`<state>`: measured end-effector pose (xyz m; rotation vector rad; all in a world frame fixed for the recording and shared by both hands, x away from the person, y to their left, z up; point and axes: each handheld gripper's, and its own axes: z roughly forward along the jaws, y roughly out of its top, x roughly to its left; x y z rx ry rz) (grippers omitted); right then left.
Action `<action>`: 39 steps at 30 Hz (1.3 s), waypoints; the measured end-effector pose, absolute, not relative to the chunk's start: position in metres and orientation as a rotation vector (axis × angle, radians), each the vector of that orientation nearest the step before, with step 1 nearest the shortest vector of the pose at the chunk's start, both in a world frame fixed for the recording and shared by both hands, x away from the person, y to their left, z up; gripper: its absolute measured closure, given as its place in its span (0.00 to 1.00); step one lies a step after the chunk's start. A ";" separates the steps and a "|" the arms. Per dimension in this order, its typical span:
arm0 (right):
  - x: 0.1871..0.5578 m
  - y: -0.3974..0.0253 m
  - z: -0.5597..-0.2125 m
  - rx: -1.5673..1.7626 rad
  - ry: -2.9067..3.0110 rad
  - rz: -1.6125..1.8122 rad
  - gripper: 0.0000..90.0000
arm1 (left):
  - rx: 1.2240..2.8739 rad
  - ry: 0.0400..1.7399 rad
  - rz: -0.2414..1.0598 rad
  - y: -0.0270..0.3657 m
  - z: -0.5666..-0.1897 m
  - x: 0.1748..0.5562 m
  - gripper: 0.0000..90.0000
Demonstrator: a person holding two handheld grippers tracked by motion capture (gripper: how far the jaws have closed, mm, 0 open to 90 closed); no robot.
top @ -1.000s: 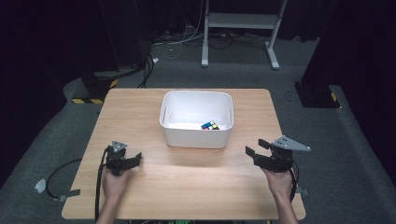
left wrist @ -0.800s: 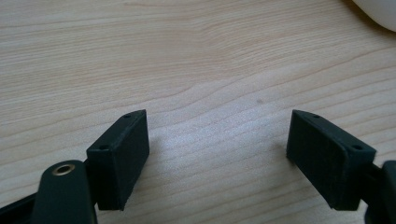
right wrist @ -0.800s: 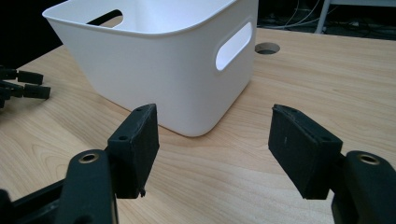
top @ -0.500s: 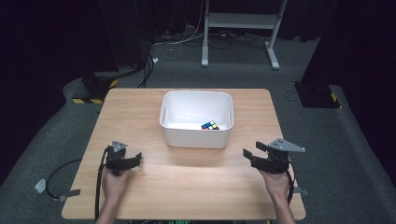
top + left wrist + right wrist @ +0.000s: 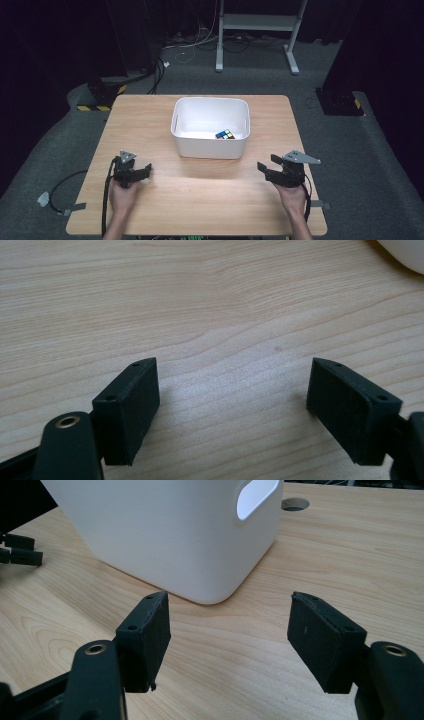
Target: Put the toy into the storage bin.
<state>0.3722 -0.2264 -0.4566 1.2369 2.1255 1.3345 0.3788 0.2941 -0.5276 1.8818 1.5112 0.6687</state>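
Hand-held grippers, L (image 5: 142, 172) & R (image 5: 264, 169): jaws apart, empty, flanking white bin (image 5: 210, 145).

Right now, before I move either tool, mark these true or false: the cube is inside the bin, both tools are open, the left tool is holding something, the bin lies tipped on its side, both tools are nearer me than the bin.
1. The puzzle cube lies inside the white bin. True.
2. Both tools are open. True: the left tool and right tool have their jaws spread.
3. The left tool is holding something. False: bare wooden table shows between its jaws.
4. The bin lies tipped on its side. False: it stands upright, opening up.
5. Both tools are nearer you than the bin. True.
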 end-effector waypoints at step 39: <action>0.383 -0.216 -0.480 1.268 2.160 1.268 0.38 | 1.881 1.511 0.668 0.294 -0.528 0.379 0.24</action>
